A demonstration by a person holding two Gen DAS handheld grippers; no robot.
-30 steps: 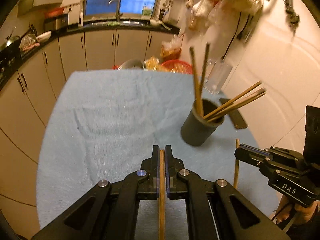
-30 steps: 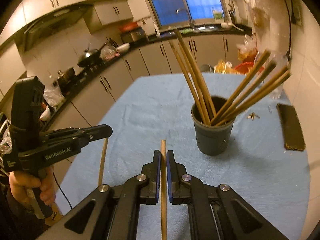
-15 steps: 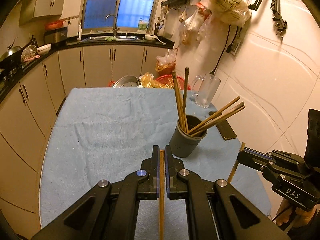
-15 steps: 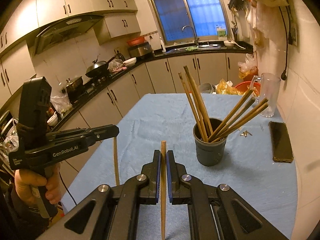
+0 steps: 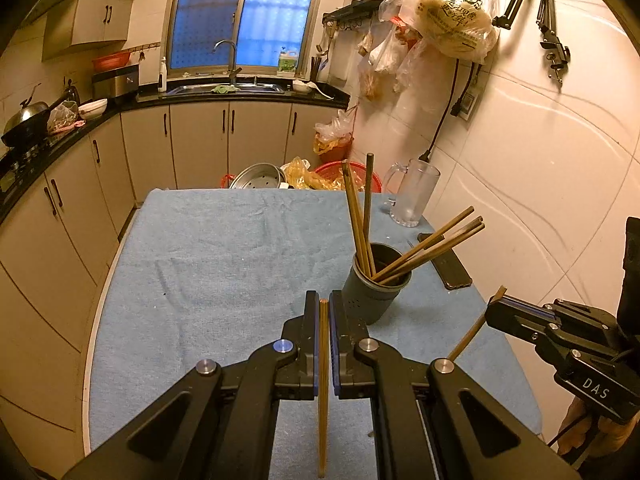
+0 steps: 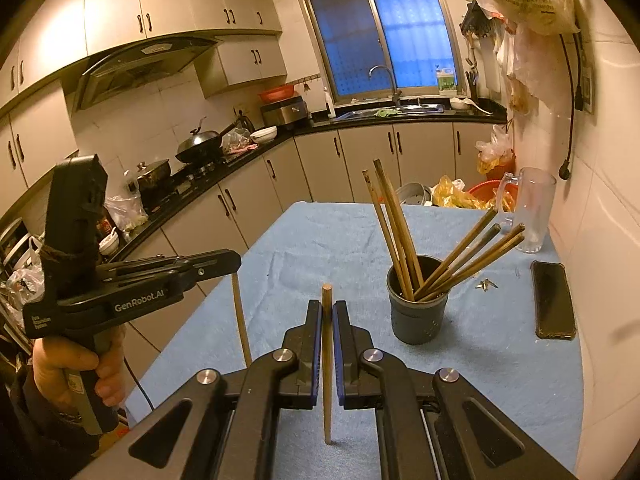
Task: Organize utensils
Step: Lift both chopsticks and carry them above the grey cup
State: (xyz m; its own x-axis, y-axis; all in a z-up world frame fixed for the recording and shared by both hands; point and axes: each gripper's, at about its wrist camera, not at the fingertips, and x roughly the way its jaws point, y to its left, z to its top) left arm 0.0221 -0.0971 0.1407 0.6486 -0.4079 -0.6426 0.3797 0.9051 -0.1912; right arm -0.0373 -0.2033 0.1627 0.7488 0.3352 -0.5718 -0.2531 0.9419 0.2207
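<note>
A dark grey cup [image 5: 375, 295] holding several wooden chopsticks [image 5: 428, 249] stands on the blue cloth [image 5: 224, 256], right of centre. My left gripper [image 5: 324, 312] is shut on one wooden chopstick [image 5: 323, 392], held upright above the near part of the cloth. My right gripper [image 6: 327, 312] is shut on another wooden chopstick [image 6: 327, 360], also upright. The cup [image 6: 418, 312] stands ahead and to the right of it. The left gripper [image 6: 224, 262] with its chopstick [image 6: 241, 320] shows at the left of the right wrist view. The right gripper [image 5: 496, 310] shows at the right of the left wrist view.
A black phone [image 6: 554, 300] lies on the cloth to the right of the cup. A glass mug [image 6: 530, 208] stands at the far right corner by the tiled wall. A small metal piece [image 6: 486, 283] lies near the cup. Kitchen cabinets and a counter line the left and back.
Both grippers have risen and drawn back from the cup, each with its chopstick; the cup looks smaller and farther.
</note>
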